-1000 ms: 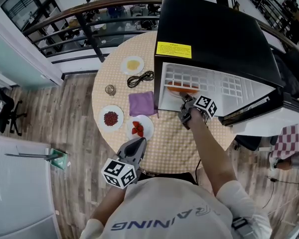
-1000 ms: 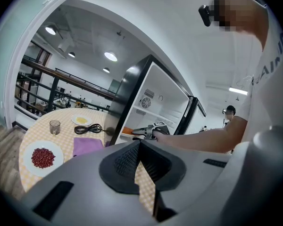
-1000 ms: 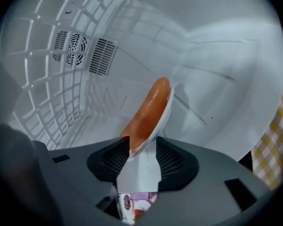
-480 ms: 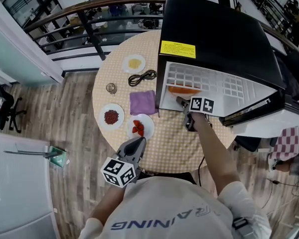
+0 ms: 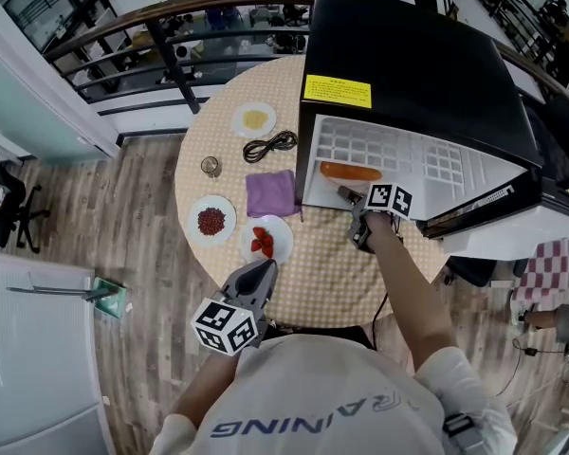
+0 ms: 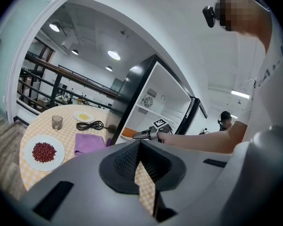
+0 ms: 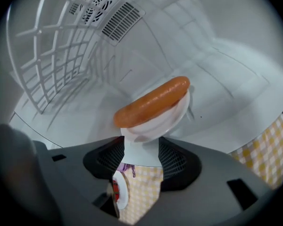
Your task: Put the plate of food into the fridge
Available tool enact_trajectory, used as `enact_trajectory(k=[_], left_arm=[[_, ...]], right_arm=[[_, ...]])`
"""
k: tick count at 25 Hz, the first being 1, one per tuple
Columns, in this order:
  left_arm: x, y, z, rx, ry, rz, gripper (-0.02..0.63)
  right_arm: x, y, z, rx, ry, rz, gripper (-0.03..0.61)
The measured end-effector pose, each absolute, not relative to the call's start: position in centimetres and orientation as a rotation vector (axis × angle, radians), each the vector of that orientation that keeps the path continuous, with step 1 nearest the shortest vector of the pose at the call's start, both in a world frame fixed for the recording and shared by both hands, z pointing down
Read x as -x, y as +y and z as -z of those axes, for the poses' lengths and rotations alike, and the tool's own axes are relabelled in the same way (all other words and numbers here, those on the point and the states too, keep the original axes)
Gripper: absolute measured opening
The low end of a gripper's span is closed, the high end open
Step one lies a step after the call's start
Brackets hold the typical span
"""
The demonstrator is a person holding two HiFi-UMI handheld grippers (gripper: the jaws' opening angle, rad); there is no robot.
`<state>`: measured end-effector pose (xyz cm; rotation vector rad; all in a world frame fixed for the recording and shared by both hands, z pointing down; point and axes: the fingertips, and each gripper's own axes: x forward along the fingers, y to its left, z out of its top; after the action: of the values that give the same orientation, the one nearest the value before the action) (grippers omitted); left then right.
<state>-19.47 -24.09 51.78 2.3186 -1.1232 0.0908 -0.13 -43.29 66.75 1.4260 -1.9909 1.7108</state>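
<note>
Right gripper (image 7: 141, 142) has just been opening, fingers now released, the plate (image 7: 156, 120) rim loose between them on the fridge (image 5: 410, 74) floor. It looks light, stiff and breakable, and the sausage (image 7: 153, 100) may roll, so pinch the near rim. Left gripper (image 6: 140, 144) fingers are clenched and empty over the counter (image 5: 332, 282).

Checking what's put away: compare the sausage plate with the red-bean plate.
The sausage plate sits inside the fridge; the red-bean plate is out on the table. The sausage plate carries one long orange piece; the red-bean plate holds a heap of small dark red bits. Both are round and white.
</note>
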Motion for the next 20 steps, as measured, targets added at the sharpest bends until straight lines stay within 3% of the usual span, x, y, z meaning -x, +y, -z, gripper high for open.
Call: enact_trajectory(k=[3,5,7,8,14,20], left_arm=[[19.5,-23.8,-51.9,-2.312,-1.119,-0.089,0.008],[19.4,-23.7,-52.0,-2.309,-1.114,-0.088,0.008],[19.3,-23.7,-51.9,-2.313,-1.112,-0.085,0.008],[19.3,-23.8,-51.8,-2.316,-1.11,-0.082,0.008],[18.3,-24.0,-51.2,-2.342,-1.088,-0.067,0.008],[16.7,-24.2,-50.3,-2.38,-1.065,-0.057,0.008]], right_arm=[[-0.4,-42.7,-66.3,-1.459,-2.012,-1.78,0.214],[-1.1,-42.3,-66.0,-1.507,-2.013,-1.795,0.158],[-1.9,-41.9,-65.3,-1.559,-2.029,-1.786,0.056],[-2.2,-41.7,-64.8,-1.579,-2.051,-1.768,0.044],[-3.0,-38.3,-60.3,-1.608,-2.235,-1.627,0.023],[-1.9,-33.5,-54.7,-1.549,-2.427,-1.248,0.021]])
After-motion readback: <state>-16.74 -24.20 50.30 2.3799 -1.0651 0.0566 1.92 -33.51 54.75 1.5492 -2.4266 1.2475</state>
